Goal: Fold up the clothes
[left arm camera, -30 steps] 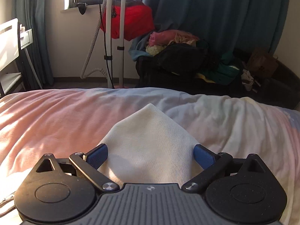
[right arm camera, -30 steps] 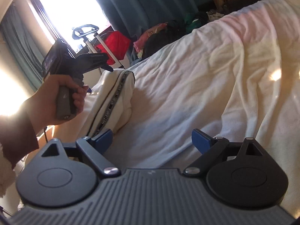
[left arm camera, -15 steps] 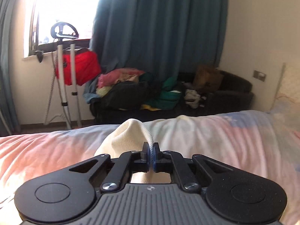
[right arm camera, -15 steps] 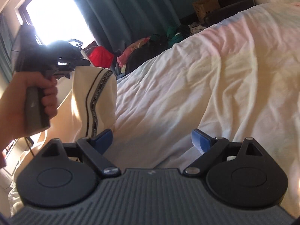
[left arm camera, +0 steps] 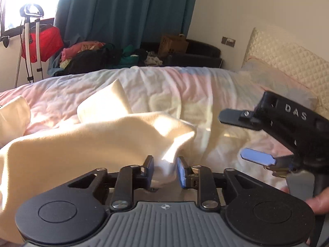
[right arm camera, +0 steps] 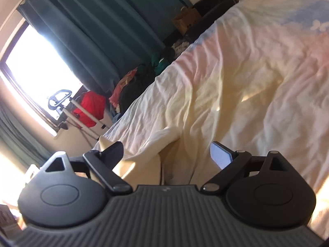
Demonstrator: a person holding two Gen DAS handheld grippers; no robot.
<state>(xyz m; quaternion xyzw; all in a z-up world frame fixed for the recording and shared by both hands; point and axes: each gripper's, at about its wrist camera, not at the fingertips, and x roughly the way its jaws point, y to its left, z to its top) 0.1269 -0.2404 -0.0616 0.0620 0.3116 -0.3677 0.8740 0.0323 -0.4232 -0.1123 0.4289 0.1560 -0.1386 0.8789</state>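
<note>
On the bed (left arm camera: 205, 82), left gripper (left arm camera: 163, 169) jaws just opening, garment (left arm camera: 92, 142) corner loose between; right gripper (right arm camera: 166, 154) open, empty; withdraw straight, don't drag the fold.

White "DAS" on the right gripper (left arm camera: 257, 138).

Left hand-held gripper (left arm camera: 163, 171) jaws, clamped half a second ago, have just been opening; cream garment (left arm camera: 86, 144) between them now slumps across bed (left arm camera: 205, 86).
</note>
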